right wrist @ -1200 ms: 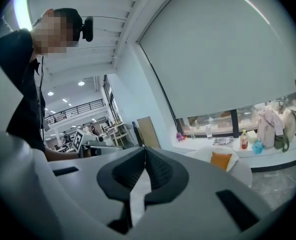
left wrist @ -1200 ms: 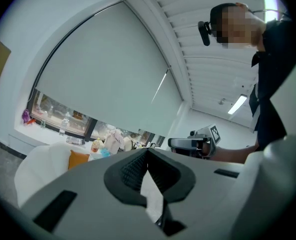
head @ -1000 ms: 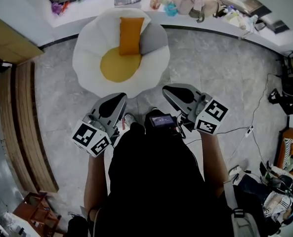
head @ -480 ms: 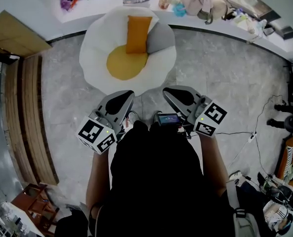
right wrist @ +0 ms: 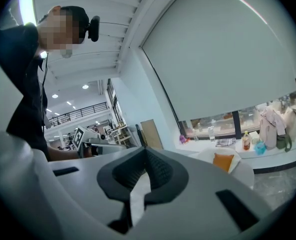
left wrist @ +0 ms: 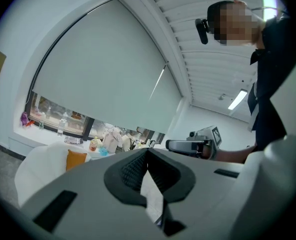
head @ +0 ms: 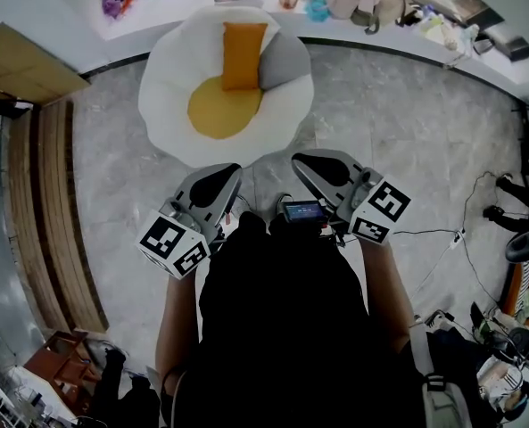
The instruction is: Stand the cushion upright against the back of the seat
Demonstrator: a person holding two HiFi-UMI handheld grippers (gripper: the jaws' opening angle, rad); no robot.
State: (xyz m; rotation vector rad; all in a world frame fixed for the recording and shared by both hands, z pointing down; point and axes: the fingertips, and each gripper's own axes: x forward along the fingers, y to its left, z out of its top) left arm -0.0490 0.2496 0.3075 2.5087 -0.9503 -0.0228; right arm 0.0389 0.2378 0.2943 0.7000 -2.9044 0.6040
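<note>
Both left tongs (head: 228, 173) and right tongs (head: 301, 160) closed, empty; rectangular orange cushion (head: 244, 55) upright on scalloped white seat (head: 169, 77).

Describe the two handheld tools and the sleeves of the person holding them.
Both the left tool and the right tool have light grey, wedge-shaped shells with black insets and dark ribbed pads. Each carries a white cube with black square markers: left cube, right cube. The person wears a black top; the forearms are uncovered.
</note>
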